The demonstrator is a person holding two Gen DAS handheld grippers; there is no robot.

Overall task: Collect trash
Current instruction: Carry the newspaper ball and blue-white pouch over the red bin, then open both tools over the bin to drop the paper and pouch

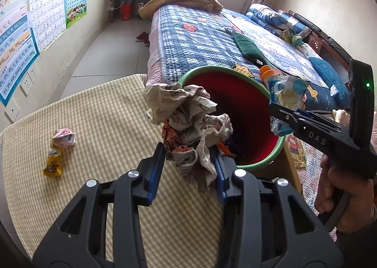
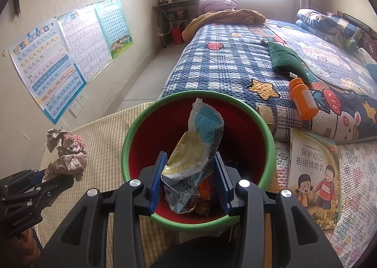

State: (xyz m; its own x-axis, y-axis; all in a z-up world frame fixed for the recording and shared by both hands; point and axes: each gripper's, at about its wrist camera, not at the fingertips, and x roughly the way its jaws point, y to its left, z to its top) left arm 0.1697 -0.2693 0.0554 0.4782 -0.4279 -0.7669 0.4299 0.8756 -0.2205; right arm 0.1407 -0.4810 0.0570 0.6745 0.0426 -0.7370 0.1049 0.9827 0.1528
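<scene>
Crumpled paper (image 1: 188, 126) clamped in left claw (image 1: 188, 169), beside bin (image 1: 264, 162)

Bin (image 2: 132, 133) red inside, green rim. Tablecloth (image 1: 106, 112) beige-white check. Quilt (image 2: 223, 65) blue-white plaid, star and flower patches. Bottle (image 2: 304, 102) orange. Wrapper (image 2: 200, 148) white, light blue, yellow. Crumpled paper (image 1: 188, 112) grey-beige.

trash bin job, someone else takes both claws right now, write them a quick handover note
Left claw: shut on crumpled paper, at the bin's near rim.
Right claw: shut on a blue and white snack wrapper, over the bin's mouth.
Red bin with green rim: already holds some trash.
Done: both pieces picked up.
Left: drop both in, then fetch the pink wrapper and yellow wrapper on the checked table.
</scene>
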